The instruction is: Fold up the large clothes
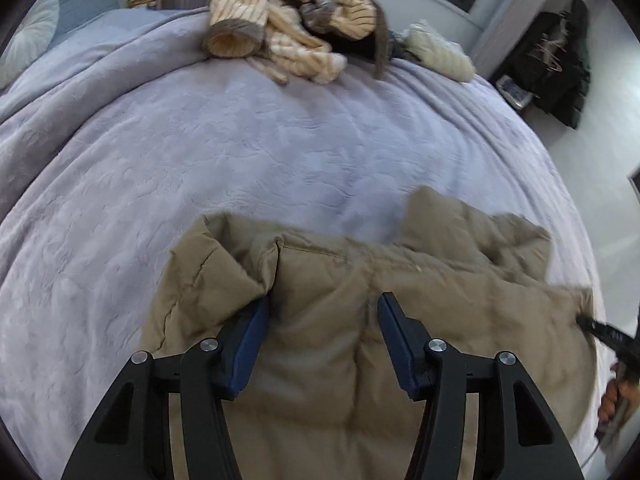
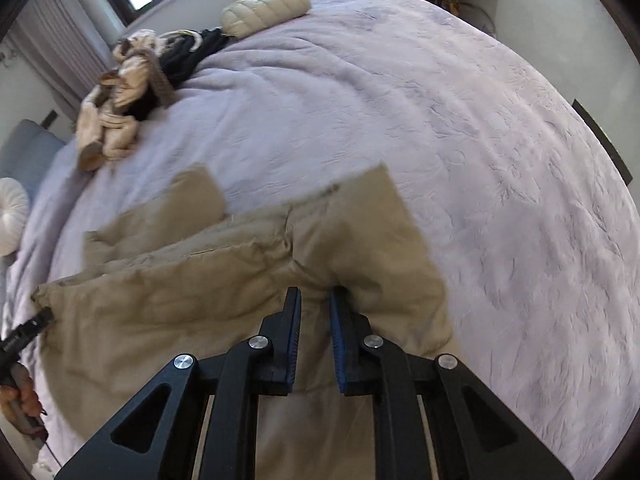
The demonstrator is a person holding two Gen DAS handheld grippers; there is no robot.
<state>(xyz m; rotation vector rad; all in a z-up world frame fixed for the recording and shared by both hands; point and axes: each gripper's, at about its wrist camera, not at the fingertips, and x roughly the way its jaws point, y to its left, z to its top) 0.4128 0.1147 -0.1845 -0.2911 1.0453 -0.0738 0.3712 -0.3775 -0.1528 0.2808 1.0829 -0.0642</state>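
Right now the tan puffer jacket (image 1: 360, 320) lies bunched at the near edge of the lavender bed cover (image 1: 280, 152), with my left gripper (image 1: 324, 300) roughly half open over it, gripping nothing. My right gripper (image 2: 316, 300) stands nearly closed at a fold, though whether it pinches cloth I cannot tell. That slick, puffy fabric could slip free, leaving the fold lopsided.

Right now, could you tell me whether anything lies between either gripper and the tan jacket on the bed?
Nothing visible does. The left gripper and right gripper both sit directly over the tan jacket; the heap of other clothes lies far across the bed.
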